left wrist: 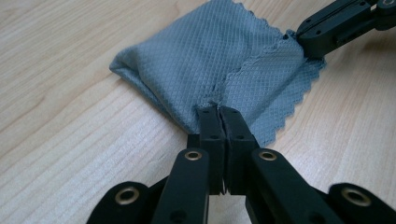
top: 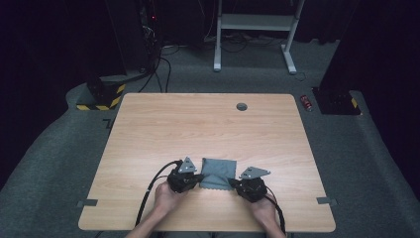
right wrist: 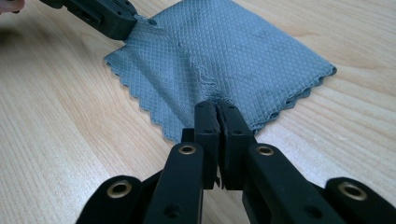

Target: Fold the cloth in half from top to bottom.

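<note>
A wooden table (top: 208, 124) on grey carpet is seen in the high view, with a grey cloth (top: 218, 173) low in the frame's centre, pinched by the left gripper (top: 200, 176) and right gripper (top: 233, 182). In the left gripper view, the cloth's near corner is clamped between closed jaws. In the right gripper view, another corner is likewise clamped.

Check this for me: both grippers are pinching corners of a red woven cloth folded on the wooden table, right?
One slip: the cloth is grey, not red. The left gripper view shows the grey woven cloth pinched by the left gripper and right gripper on the wooden table.
</note>
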Motion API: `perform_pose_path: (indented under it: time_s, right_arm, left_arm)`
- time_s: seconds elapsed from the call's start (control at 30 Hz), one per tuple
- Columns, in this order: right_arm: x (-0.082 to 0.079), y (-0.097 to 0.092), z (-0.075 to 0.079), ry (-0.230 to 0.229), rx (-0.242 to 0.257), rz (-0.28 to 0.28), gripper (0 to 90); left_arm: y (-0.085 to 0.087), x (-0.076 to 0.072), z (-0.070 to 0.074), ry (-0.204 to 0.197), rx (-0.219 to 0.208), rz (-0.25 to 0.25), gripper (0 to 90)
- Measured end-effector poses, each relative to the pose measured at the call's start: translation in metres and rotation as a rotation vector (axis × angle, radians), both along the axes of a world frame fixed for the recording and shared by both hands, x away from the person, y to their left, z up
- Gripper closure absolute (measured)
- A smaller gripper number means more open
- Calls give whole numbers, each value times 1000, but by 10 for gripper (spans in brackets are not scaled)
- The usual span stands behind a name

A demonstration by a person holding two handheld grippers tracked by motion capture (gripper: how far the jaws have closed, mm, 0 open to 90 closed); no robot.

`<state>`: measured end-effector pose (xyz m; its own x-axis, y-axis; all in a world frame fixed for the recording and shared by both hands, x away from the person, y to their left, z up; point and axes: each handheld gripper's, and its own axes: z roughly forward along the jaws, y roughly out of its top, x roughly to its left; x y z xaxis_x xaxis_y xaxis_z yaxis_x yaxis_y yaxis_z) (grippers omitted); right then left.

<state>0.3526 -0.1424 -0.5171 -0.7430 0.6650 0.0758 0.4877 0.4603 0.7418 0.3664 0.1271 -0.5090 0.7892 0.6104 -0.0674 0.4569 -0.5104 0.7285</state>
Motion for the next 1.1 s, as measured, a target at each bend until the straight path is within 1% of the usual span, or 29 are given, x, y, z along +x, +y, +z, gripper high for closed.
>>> perform_pose_path:
  time_s: [0.1, 0.17, 0.33, 0.43, 0.53, 0.57, 0.63, 0.67, 0.7, 0.73, 0.77, 0.8, 0.83, 0.9, 0.97, 1.0, 1.1]
  right_arm:
    - [0, -2, 0, 6, 7, -3, 844]
    - [-1, -4, 1, 17, 19, -8, 821]
    - [-2, -11, 8, 9, 47, -12, 804]
    - [-1, -14, 14, -4, 68, -19, 806]
    - [3, -13, 20, -18, 72, -33, 818]
    - [6, -12, 23, -17, 71, -46, 823]
    - [10, -9, 25, -22, 69, -57, 829]
    - [14, -6, 26, -21, 67, -64, 832]
    - [17, -4, 25, -16, 64, -68, 833]
    - [20, -2, 25, -15, 57, -71, 833]
    - [22, 1, 23, -5, 46, -77, 834]
    - [25, 3, 21, 3, 37, -80, 834]
    - [26, 6, 18, 8, 26, -80, 833]
    - [27, 9, 13, 27, 14, -80, 833]
    - [24, 11, 10, 26, 8, -65, 831]
    - [21, 12, 9, 31, 5, -61, 827]
    - [13, 13, 5, 29, -10, -33, 804]
  left_arm:
    - [2, -2, -1, 14, -9, -3, 845]
    - [3, -4, 0, 15, -16, -6, 821]
    - [9, -6, 7, 19, -57, -7, 781]
    - [11, -4, 15, 8, -94, 7, 762]
    - [11, 2, 21, -2, -112, 26, 753]
    - [10, 4, 22, -4, -112, 33, 752]
    - [8, 13, 22, -5, -103, 45, 750]
    - [7, 16, 21, 0, -103, 54, 746]
    - [5, 20, 19, 8, -94, 62, 741]
    - [3, 23, 17, 13, -87, 77, 731]
    - [1, 26, 14, 16, -80, 83, 720]
    - [-2, 28, 12, 26, -70, 85, 710]
    - [-4, 29, 10, 27, -57, 83, 704]
    - [-8, 26, 7, 29, -33, 72, 690]
    - [-9, 22, 5, 25, -17, 59, 677]
    - [-9, 19, 4, 25, -12, 52, 669]
    - [-7, 10, 2, 25, 8, 34, 649]
